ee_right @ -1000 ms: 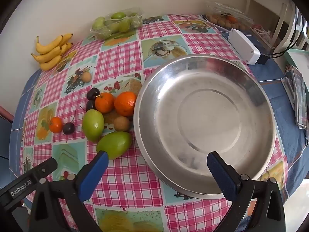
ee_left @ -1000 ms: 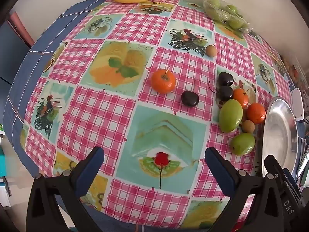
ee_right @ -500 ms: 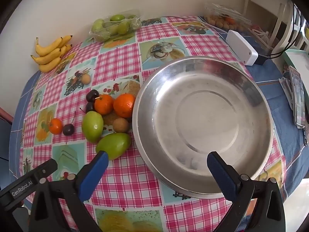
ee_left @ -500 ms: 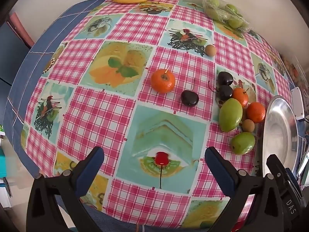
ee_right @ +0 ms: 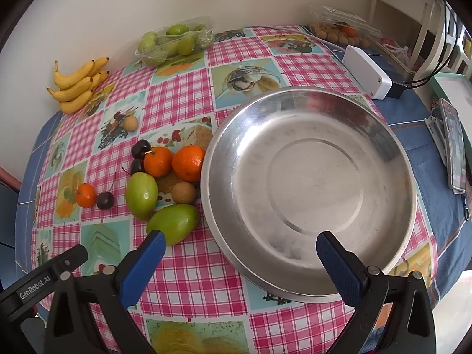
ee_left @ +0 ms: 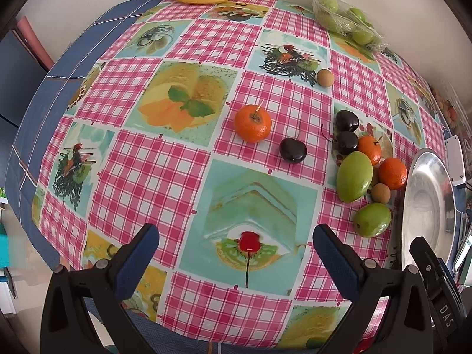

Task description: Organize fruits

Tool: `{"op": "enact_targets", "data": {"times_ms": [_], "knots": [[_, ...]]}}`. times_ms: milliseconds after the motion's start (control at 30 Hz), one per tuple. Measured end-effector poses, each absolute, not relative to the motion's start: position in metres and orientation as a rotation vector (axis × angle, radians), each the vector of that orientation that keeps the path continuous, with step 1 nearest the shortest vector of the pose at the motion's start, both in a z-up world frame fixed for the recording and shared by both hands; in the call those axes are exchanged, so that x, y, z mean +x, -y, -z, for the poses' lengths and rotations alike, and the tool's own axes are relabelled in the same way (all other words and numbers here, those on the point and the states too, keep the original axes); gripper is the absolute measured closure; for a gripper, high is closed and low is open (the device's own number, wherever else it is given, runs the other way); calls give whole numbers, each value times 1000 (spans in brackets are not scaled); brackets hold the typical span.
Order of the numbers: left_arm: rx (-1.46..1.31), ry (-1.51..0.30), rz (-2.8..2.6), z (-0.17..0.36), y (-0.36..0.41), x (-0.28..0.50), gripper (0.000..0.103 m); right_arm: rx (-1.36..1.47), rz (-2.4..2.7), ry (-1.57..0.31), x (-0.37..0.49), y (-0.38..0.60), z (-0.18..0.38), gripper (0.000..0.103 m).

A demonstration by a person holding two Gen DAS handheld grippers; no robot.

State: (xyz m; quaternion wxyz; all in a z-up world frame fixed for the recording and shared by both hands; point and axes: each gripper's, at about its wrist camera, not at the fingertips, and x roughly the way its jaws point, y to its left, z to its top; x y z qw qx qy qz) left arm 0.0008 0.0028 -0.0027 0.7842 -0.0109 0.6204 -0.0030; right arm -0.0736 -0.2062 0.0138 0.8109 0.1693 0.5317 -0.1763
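Note:
A wide steel bowl (ee_right: 306, 177) stands empty on the checked tablecloth, seen edge-on as the steel bowl (ee_left: 427, 206) in the left wrist view. Left of it lie loose fruits: two green mangoes (ee_right: 141, 194) (ee_right: 174, 222), oranges (ee_right: 188, 162), dark cherries (ee_right: 140, 147) and a brown longan (ee_right: 184, 192). A small orange (ee_left: 252, 123) and one cherry (ee_left: 293, 150) lie apart, nearer the table's middle. My left gripper (ee_left: 236, 243) hovers open over the near edge, holding nothing. My right gripper (ee_right: 240, 249) is open above the bowl's near rim, its left finger by the lower mango.
Bananas (ee_right: 76, 84) and a clear pack of green fruit (ee_right: 174, 42) sit by the back wall. A single longan (ee_left: 325, 78) lies alone. A white box (ee_right: 367, 70), a fruit tray (ee_right: 342, 31) and a phone (ee_right: 454, 144) are at the right.
The right gripper has drifted slightly forward over the bowl. The left gripper and the fruits have barely moved.

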Motion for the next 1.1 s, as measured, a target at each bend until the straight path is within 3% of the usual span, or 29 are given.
{"op": "enact_targets", "data": {"times_ms": [1100], "knots": [[-23, -1335, 7, 3, -3, 1, 0, 366, 386, -1132, -74, 207, -14, 0]]}}
